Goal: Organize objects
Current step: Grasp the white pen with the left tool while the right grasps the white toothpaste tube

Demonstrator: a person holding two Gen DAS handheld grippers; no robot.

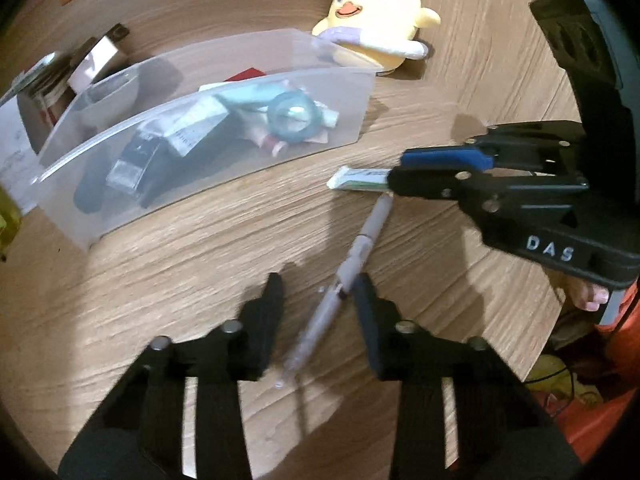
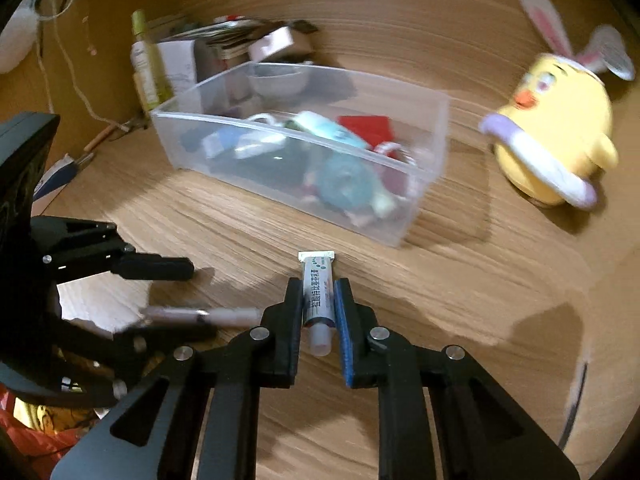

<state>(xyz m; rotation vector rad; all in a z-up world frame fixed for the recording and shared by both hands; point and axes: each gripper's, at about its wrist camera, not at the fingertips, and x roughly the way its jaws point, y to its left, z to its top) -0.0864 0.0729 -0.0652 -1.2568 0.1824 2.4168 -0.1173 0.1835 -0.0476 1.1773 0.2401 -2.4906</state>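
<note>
A small white ointment tube with dark print and a white cap (image 2: 319,304) lies flat on the light wooden tabletop (image 2: 460,300), its crimped end pointing toward the far side. The right gripper (image 2: 319,300) straddles it, black finger on the left and blue-padded finger on the right, jaws narrow and close against the tube's sides; whether they actually pinch it cannot be told. In the left wrist view the same tube (image 1: 360,179) pokes out from the right gripper's (image 1: 394,174) tips.

Just left of the tube, a slim pale grey pen with a clear end (image 1: 340,280) lies on the wood, its far tip nearly touching the tube. The left gripper (image 1: 318,292) hangs over the pen with jaws wide, the pen between them; its right finger is close to the barrel.

Beyond both, a clear rectangular plastic bin (image 2: 424,196) holds a jumble of small items, its near wall parallel to a bare strip of table. To the far right, well apart, sits a yellow plush chick with bunny ears (image 2: 556,132). The table's rounded edge curves along the near right.
</note>
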